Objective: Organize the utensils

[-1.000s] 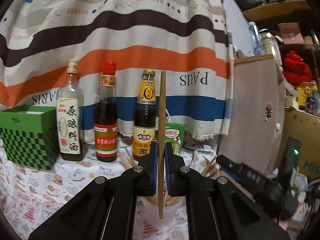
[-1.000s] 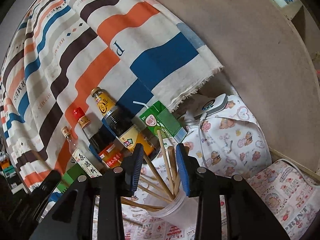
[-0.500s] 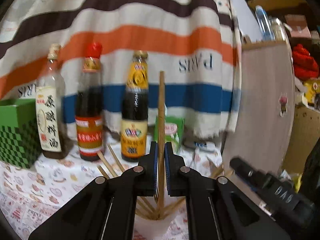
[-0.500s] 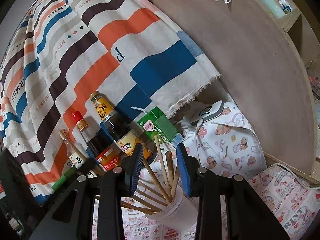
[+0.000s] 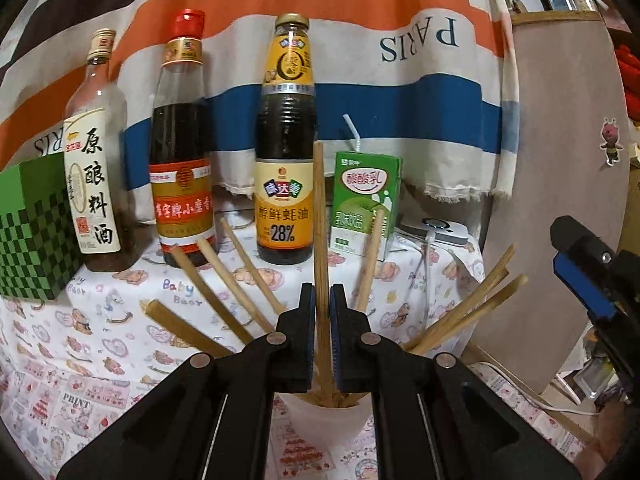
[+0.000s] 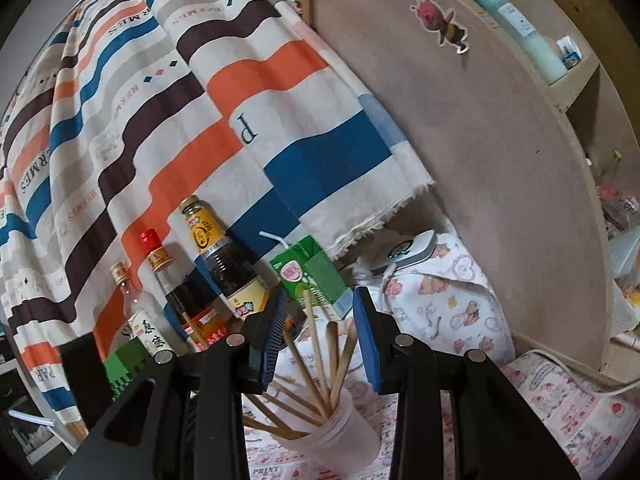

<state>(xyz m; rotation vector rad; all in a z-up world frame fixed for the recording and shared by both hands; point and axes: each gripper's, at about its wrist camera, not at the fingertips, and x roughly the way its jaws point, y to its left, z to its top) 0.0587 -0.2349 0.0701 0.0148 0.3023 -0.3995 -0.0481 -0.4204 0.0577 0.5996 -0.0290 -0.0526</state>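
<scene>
My left gripper (image 5: 322, 292) is shut on a wooden chopstick (image 5: 319, 208) that stands upright. The stick's lower end is down inside a translucent white cup (image 5: 324, 420). Several more chopsticks (image 5: 224, 292) fan out of that cup. In the right wrist view my right gripper (image 6: 320, 300) is open, its blue pads either side of the chopsticks (image 6: 316, 344) without touching them, and the cup (image 6: 340, 432) stands below and in front of it. One of the right gripper's fingers (image 5: 580, 276) shows at the right edge of the left wrist view, apart from the cup.
Three sauce bottles (image 5: 284, 140) and a green drink carton (image 5: 366, 200) line the back of the printed tablecloth (image 5: 100, 360). A green chequered box (image 5: 28, 232) is at the left. At the right are a white device with a cable (image 5: 436, 232) and a wooden panel (image 5: 560, 160). A striped cloth hangs behind.
My left gripper has come down and closer to the bottles with the chopstick, whose lower end has gone into the cup. The right gripper has stayed almost still.
</scene>
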